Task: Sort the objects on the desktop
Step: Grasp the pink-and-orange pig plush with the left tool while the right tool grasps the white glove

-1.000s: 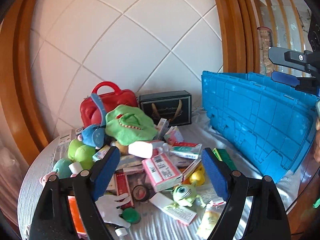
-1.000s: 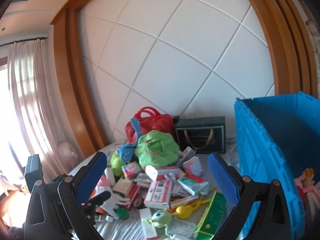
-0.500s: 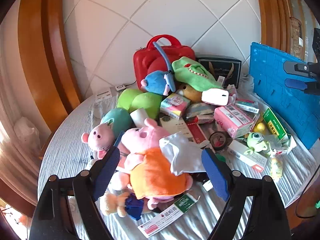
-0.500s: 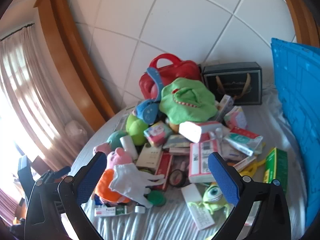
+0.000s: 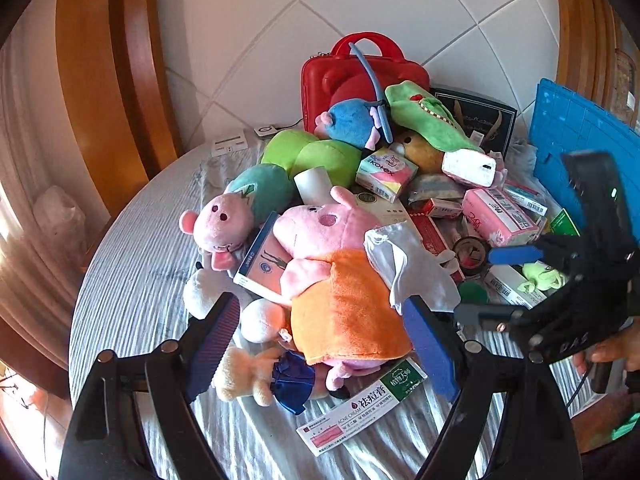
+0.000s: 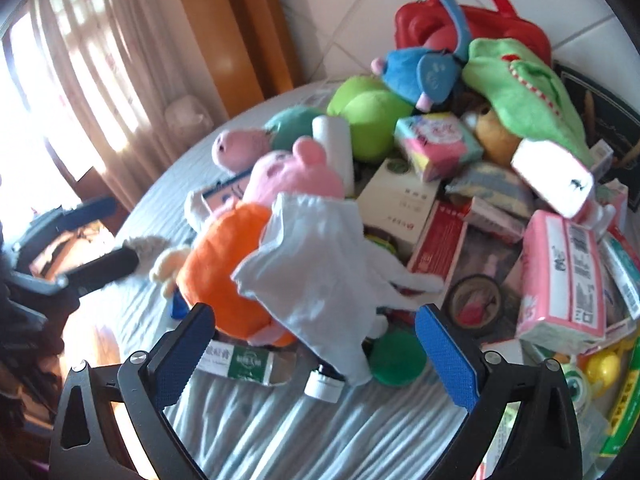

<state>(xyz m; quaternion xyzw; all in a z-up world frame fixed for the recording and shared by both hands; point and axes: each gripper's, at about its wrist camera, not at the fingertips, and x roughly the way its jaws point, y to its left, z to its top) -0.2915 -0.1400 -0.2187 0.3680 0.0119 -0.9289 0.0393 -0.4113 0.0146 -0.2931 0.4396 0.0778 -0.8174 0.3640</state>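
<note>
Both my grippers stand released with nothing between their pads. My left gripper point(image 5: 320, 340) hangs above the pink pig plush in the orange dress point(image 5: 340, 280), which lies at the near edge of the heap on the round table point(image 5: 132, 280). My right gripper point(image 6: 316, 352) points down at the white glove point(image 6: 316, 276) draped over that plush's dress.

Risks noted:
- The glove is limp and lies on the plush; a close from here could catch dress fabric with it and drag the plush.
- My two grippers are near one another over the same spot; a collision is possible.
- The acne cream box point(image 5: 360, 408) and a green round lid point(image 6: 398, 356) lie just beside the glove and could be knocked.
- The blue crate point(image 5: 580, 132) stands at the heap's far right, so any carry crosses loose boxes.
</note>
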